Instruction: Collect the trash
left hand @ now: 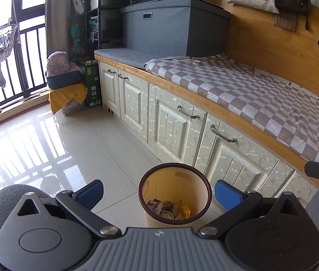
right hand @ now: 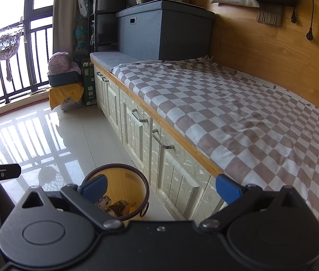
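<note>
Bin [left hand: 174,194] stands upright on the tiled floor [left hand: 69,140], just beside the cabinet doors [left hand: 204,140] under the bench edge. Crumpled wrappers and a small yellow box [left hand: 186,211] lie at its bottom. Left gripper [left hand: 159,192] spread wide over the bin, holding nothing. Right gripper [right hand: 160,186] also wide open, empty, between bin and checked cover [right hand: 238,117].

Brown-and-white checked cloth [right hand: 238,113], grey storage box [left hand: 173,24], yellow bin [left hand: 175,194] with dark rim, blue gripper pads [left hand: 227,195]
</note>
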Demonstrator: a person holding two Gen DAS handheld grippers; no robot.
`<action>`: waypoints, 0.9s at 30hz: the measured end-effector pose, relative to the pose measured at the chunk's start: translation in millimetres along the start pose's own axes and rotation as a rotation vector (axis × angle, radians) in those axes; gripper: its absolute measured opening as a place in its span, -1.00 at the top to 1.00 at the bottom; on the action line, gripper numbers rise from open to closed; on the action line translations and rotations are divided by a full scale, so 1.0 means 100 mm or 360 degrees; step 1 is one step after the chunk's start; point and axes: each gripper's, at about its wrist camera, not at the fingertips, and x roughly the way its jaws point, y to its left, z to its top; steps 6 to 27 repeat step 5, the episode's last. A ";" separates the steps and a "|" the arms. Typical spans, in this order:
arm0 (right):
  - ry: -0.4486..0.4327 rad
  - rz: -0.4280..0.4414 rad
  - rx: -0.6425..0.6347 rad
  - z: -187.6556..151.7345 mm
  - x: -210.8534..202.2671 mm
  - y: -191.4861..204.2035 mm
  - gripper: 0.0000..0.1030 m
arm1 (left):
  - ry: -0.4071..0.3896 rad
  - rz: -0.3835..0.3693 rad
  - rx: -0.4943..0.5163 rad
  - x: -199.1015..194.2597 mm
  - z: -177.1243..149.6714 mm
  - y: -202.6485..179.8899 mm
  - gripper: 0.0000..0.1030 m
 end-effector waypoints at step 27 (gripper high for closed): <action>0.0000 0.0000 0.0000 0.00 0.00 -0.01 -1.00 | 0.0002 0.0000 0.0001 0.00 -0.01 0.01 -1.00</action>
